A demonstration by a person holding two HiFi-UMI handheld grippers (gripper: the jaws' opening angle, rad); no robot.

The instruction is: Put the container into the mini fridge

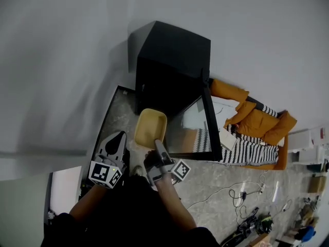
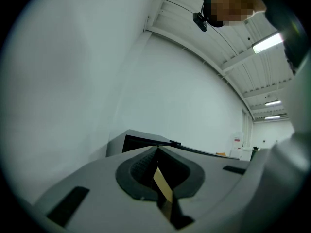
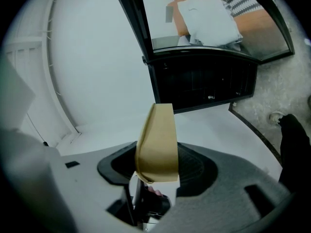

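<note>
Clearly gripping container [image 1: 150, 127] with R gripper [image 1: 158, 149] — jaws fairly wide but clamped on its near rim, tan wall standing edge-on between them in right gripper view. Holding it open side up in head view, just in front of fridge [image 1: 169, 60], not inside yet. Aiming it at dark fridge opening, straight ahead in right gripper view. Noting door [image 1: 208, 115] swung wide to the right, glass panel reflecting the room. Carrying nothing w/ L gripper [image 1: 117, 140] — jaws closed together at tips in left gripper view, w/ only a thin tan strip [image 2: 163, 186] showing in slot behind them; can't tell what. Hanging just left of container, apart from it, pointed same way, toward fridge and white wall [image 1: 61, 60]. Seeing fridge top and door edge past L gripper tips in left gripper view, ceiling lights [image 2: 267, 42] above. Noting fridge set on speckled floor [image 1: 216, 189], back against that wall. Further right, beside door: orange sofa [image 1: 257, 122] w/ striped cloth [image 1: 249, 151] draped on it, and cables [image 1: 241, 194] lying on floor nearby, well apart from container.
</note>
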